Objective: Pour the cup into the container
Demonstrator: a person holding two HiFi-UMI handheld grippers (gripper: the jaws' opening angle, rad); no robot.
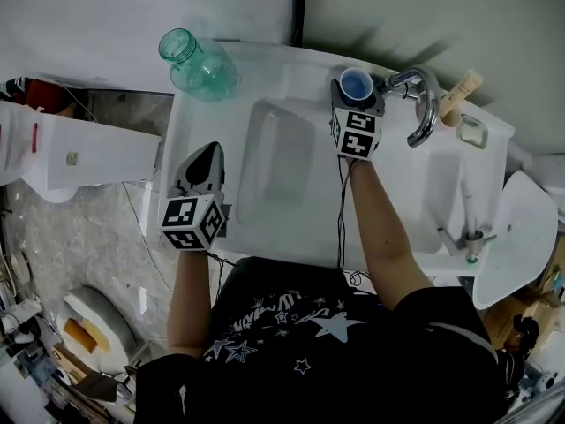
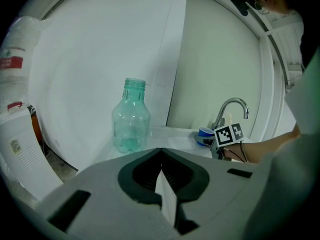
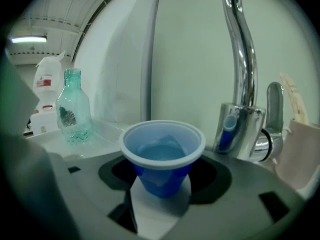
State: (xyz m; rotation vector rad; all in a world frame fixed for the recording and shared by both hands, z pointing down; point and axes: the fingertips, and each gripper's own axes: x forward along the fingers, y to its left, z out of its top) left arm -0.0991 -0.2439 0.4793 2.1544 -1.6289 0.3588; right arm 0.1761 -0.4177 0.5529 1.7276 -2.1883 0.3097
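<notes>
- The blue cup stands upright at the back edge of the white sink top. It is just left of the chrome faucet and behind the basin.
- In the right gripper view, the cup has what looks like a little clear liquid in it.
- The right gripper reaches across the basin to the cup. Its fingers are spread wide with the cup between them, and the dark pads lie against the cup's lower wall on both sides.
- The container is a green-tinted clear bottle. It stands upright with its mouth uncapped at the back left corner of the sink top, well apart from the cup.
- The left gripper hangs over the left edge of the sink top, pointing toward the bottle but well short of it. Its fingers are pressed together with nothing between them.
- A pale wooden handle leans just right of the faucet at the back right of the sink.
</notes>
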